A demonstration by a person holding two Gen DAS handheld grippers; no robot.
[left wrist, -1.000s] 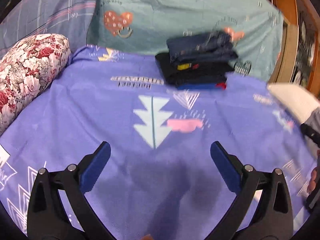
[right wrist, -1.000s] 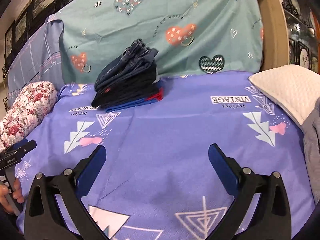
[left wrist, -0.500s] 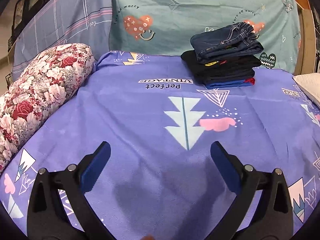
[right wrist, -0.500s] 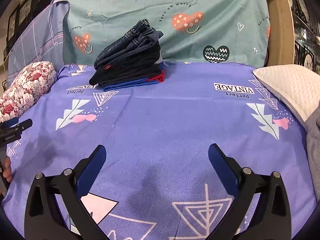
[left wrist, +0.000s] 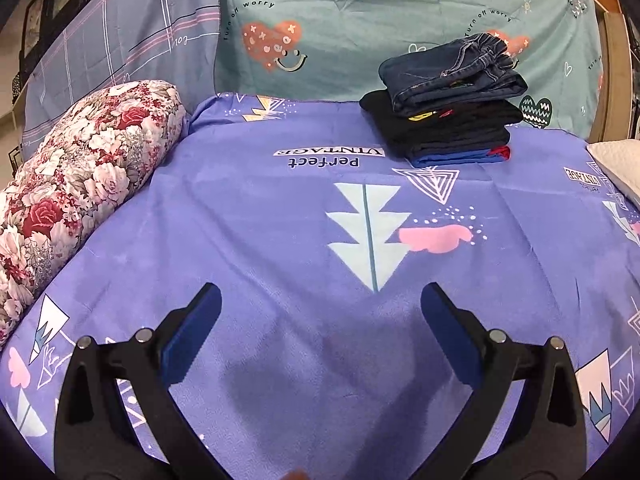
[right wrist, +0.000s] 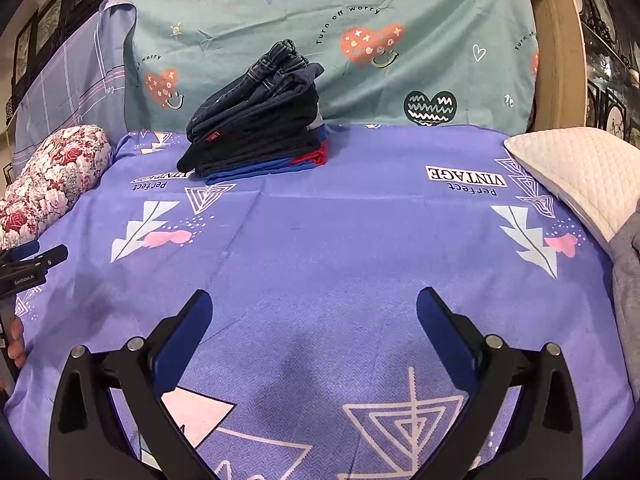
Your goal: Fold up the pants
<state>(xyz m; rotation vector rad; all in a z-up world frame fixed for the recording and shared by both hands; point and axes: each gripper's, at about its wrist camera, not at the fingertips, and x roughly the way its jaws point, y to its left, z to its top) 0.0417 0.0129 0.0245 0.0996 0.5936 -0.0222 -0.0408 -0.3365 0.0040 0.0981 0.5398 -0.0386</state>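
Both grippers have drawn back from the stack (right wrist: 256, 120), which sits at the bed's (right wrist: 360, 240) far edge, clearing space. Left gripper (left wrist: 320, 320) and right gripper (right wrist: 314, 320) fingers spread, empty.

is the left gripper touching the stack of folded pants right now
Apart. In the left wrist view the left gripper is open over bare purple sheet, with the stack of folded pants far back by the teal backdrop.

Folded pants stack (right wrist: 256, 120) on sheet (right wrist: 340, 248) at back; bolster (right wrist: 52, 176) left, pillow (right wrist: 580, 172) right.
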